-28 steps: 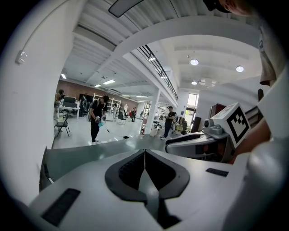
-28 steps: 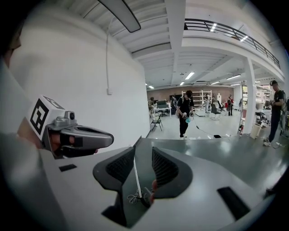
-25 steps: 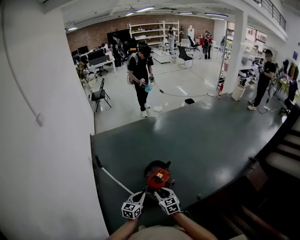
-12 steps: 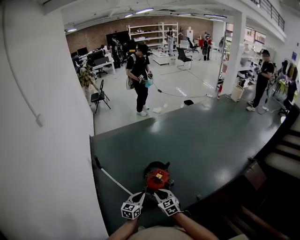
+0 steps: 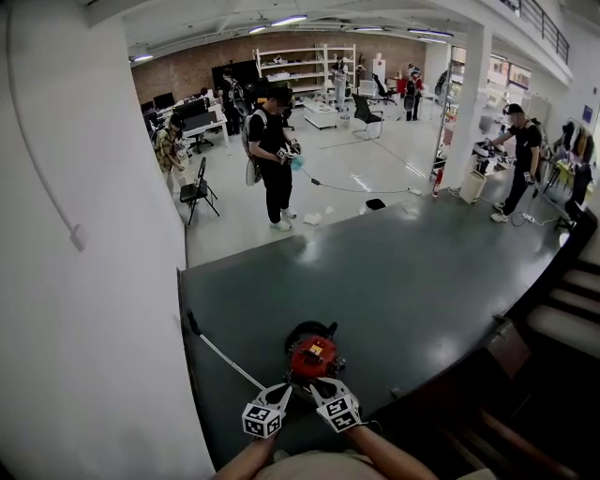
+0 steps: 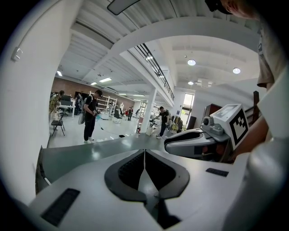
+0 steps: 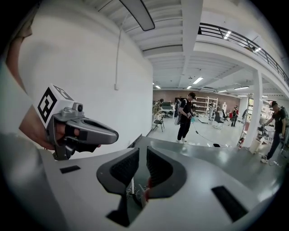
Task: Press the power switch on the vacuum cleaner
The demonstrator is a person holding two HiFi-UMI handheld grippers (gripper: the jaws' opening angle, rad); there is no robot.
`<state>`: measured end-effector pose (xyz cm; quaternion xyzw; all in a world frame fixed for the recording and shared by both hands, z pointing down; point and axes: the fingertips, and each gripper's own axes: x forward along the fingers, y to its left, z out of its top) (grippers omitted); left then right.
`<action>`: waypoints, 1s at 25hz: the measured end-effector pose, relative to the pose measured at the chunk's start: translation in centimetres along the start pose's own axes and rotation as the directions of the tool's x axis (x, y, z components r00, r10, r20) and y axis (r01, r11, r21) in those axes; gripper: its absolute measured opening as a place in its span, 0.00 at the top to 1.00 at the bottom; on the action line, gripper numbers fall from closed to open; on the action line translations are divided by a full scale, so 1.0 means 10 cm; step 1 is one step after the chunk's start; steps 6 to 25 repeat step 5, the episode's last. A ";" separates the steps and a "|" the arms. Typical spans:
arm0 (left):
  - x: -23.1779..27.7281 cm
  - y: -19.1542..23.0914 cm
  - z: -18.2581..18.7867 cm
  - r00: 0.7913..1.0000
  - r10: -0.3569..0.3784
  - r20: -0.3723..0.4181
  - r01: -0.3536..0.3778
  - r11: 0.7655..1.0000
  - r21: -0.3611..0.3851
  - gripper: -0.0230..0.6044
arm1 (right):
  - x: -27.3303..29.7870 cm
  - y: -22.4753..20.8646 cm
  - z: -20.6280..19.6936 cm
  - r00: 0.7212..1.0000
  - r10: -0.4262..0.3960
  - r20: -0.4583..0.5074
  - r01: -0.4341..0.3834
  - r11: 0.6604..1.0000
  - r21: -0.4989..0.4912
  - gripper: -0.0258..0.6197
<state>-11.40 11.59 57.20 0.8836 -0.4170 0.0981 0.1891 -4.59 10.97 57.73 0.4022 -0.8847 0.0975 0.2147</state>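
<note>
Right gripper point(image 7: 142, 157) jaws just closed together, nothing between; left gripper point(image 6: 144, 157) also together, empty; both tips beside red vacuum cleaner point(image 5: 314, 354); closed tip suits poking switch; switch not discernible.

White wall point(image 5: 94, 234) left of the left tongs point(image 5: 286, 387), dark floor point(image 5: 403, 281) ahead, pale glossy floor point(image 5: 366, 159) beyond, brick wall point(image 5: 187, 67) far ahead, shelves point(image 5: 309, 64), chair point(image 5: 199, 190), column point(image 5: 469, 103), stairs point(image 5: 572, 309) right of the right tongs point(image 5: 315, 382), strip lights point(image 5: 291, 18) overhead

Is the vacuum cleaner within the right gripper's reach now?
Probably yes: the right gripper, its fingers just closed on nothing, hangs at the red vacuum cleaner's near side with nothing between.
</note>
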 end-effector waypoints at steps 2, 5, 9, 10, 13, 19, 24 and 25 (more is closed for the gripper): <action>0.00 -0.03 0.01 1.000 -0.005 0.001 0.005 1.000 -0.001 0.95 | -0.03 -0.01 0.01 1.000 -0.007 0.003 0.007 1.000 -0.003 0.87; -0.01 -0.07 0.01 1.000 -0.014 0.003 0.014 1.000 -0.001 0.95 | -0.06 0.01 0.03 1.000 -0.012 0.012 0.012 1.000 -0.004 0.87; -0.01 -0.07 0.01 1.000 -0.014 0.003 0.014 1.000 -0.001 0.95 | -0.06 0.01 0.03 1.000 -0.012 0.012 0.012 1.000 -0.004 0.87; -0.01 -0.07 0.01 1.000 -0.014 0.003 0.014 1.000 -0.001 0.95 | -0.06 0.01 0.03 1.000 -0.012 0.012 0.012 1.000 -0.004 0.87; -0.01 -0.07 0.01 1.000 -0.014 0.003 0.014 1.000 -0.001 0.95 | -0.06 0.01 0.03 1.000 -0.012 0.012 0.012 1.000 -0.004 0.87; -0.01 -0.07 0.01 1.000 -0.014 0.003 0.014 1.000 -0.001 0.95 | -0.06 0.01 0.03 1.000 -0.012 0.012 0.012 1.000 -0.004 0.87; -0.01 -0.07 0.01 1.000 -0.014 0.003 0.014 1.000 -0.001 0.95 | -0.06 0.01 0.03 1.000 -0.012 0.012 0.012 1.000 -0.004 0.87; -0.01 -0.07 0.01 1.000 -0.014 0.003 0.014 1.000 -0.001 0.95 | -0.06 0.01 0.03 1.000 -0.012 0.012 0.012 1.000 -0.004 0.87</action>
